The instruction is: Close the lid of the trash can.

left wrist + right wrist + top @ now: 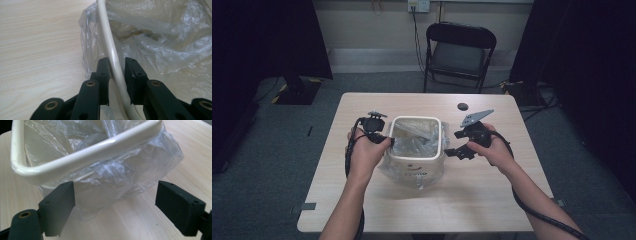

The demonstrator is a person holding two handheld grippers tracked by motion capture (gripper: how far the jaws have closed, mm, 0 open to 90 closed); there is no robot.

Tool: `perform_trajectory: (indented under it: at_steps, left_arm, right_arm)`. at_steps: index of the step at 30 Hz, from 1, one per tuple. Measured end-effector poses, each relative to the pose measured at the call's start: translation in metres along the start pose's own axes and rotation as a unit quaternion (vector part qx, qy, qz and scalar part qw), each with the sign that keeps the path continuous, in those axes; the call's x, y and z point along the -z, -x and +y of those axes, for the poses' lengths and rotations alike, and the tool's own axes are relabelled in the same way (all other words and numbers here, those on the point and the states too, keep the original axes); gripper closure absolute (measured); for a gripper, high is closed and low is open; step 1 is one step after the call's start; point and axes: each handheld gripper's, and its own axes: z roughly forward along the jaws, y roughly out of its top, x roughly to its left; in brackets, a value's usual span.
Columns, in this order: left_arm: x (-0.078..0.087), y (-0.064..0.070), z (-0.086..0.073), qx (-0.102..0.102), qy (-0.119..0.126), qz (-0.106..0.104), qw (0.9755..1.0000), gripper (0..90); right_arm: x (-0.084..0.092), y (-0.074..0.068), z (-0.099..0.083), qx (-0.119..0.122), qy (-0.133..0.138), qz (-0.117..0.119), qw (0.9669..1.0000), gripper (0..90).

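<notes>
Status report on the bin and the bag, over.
Left hand-held gripper clamped on bin rim. Right hand-held gripper open beside it. Plastic bag draped over rim, loose outside. Nothing in the way.

The bin (416, 145) looks like glossy cream plastic, its liner bag (130, 173) thin, crinkled clear film; the table (472, 190) pale matt wood grain, perhaps laminate.

My left gripper (117, 68) has its jaws straddling the cream plastic rim (108, 42) of the small square bin (416, 160), so it has no sideways room there. Crumpled clear plastic liner (120, 173) bulges out past the bin wall (it crowds the gap) ahead of my right gripper (115, 205), whose wide-set jaws have bare pale wooden tabletop (130, 225) between them. A small dark round disc (462, 106) lies well apart behind.
</notes>
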Motion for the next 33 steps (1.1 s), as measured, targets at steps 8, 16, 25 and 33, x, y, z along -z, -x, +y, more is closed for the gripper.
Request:
perform_trajectory:
  at_steps: [8,16,25,33]
  left_arm:
    - [0.006,0.001,0.004,0.020,0.003,0.001,0.9998,79.7]
    - [0.012,0.005,0.008,0.019,0.008,0.026,0.9994,81.7]
    - [0.004,0.012,0.008,0.020,0.004,0.025,0.9995,80.0]
    - [0.004,0.012,0.006,0.018,0.024,-0.002,0.9996,68.9]
  right_arm:
    - [0.001,0.002,-0.004,-0.003,0.001,0.000,1.0000,15.0]
    - [0.003,0.001,-0.003,-0.001,0.005,0.000,1.0000,15.0]
    - [0.003,0.001,-0.005,-0.001,0.007,0.002,1.0000,15.0]
    - [0.004,0.002,-0.005,-0.004,0.009,0.003,0.9999,15.0]
